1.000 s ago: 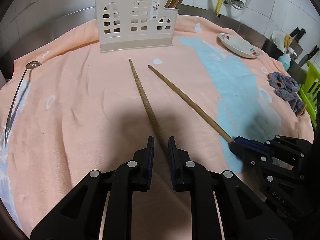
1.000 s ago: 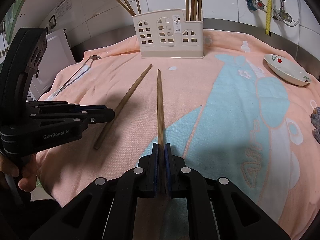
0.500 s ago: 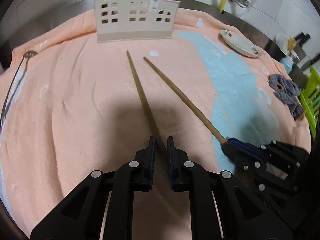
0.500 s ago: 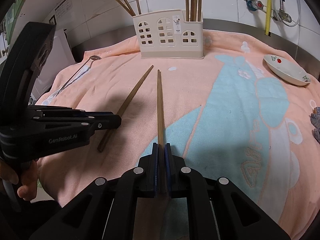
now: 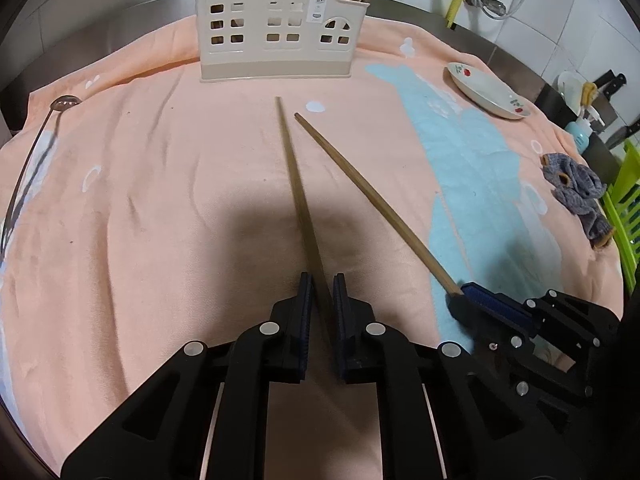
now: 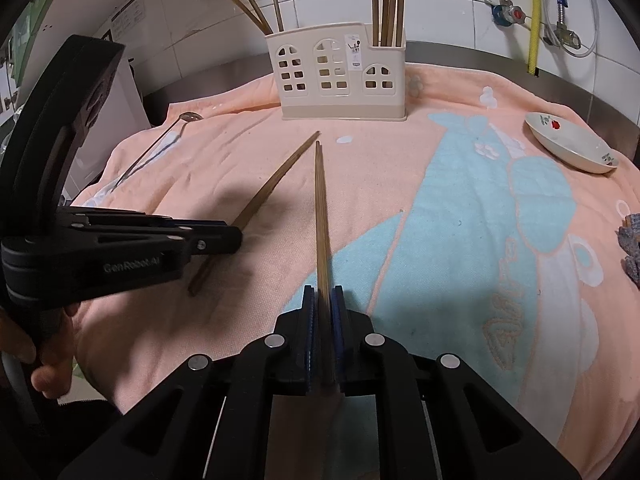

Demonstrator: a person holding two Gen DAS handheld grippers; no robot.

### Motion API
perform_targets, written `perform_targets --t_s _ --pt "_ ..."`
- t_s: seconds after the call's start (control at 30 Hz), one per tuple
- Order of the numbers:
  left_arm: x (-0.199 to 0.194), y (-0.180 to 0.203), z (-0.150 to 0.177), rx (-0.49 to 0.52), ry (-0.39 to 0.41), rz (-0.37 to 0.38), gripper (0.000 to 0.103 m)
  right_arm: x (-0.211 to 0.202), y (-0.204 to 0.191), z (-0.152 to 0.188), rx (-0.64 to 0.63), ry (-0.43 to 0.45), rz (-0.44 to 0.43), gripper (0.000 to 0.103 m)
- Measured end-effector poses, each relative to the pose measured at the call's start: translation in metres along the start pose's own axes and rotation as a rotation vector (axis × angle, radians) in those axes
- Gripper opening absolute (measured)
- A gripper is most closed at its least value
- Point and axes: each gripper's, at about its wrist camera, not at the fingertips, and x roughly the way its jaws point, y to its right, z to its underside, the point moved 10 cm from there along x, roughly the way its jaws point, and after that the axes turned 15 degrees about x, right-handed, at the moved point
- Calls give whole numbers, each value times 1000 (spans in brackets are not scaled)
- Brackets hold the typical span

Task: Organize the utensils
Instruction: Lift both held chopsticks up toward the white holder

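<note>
On the towel [image 5: 160,208], two chopsticks [image 5: 294,176]

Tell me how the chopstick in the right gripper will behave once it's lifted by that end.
The chopstick looks straight and wooden, so probably stiff and light. The right gripper pinches only its near end, so the long free end may droop or pivot. Its slim, smooth shaft could slip.

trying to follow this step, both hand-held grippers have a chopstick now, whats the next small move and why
Probably lift both together. The left hand-held gripper and right hand-held gripper are each shut on a chopstick whose far end lies on the towel; raising them frees the tips to go to the holder.
</note>
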Motion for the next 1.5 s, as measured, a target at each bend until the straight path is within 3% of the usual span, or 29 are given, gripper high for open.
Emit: perform_targets --t_s 0.3,0.43,0.7,0.97,1.5 --pt "-40 -19 -17 69 121 -62 7 -1 -3 5 -34 8 22 15" --pt "-64 -23 -32 97 205 -90 6 -1 -1 6 -35 10 32 7" --pt "-96 -24 -53 131 315 -100 6 -13 -5 -12 -31 47 20 6" --pt "-115 -26 -74 172 372 -85 6 -50 -25 -77 -74 152 -29 6" --pt "-113 -59 -140 169 372 -3 6 -97 -62 -253 -181 226 -54 6"
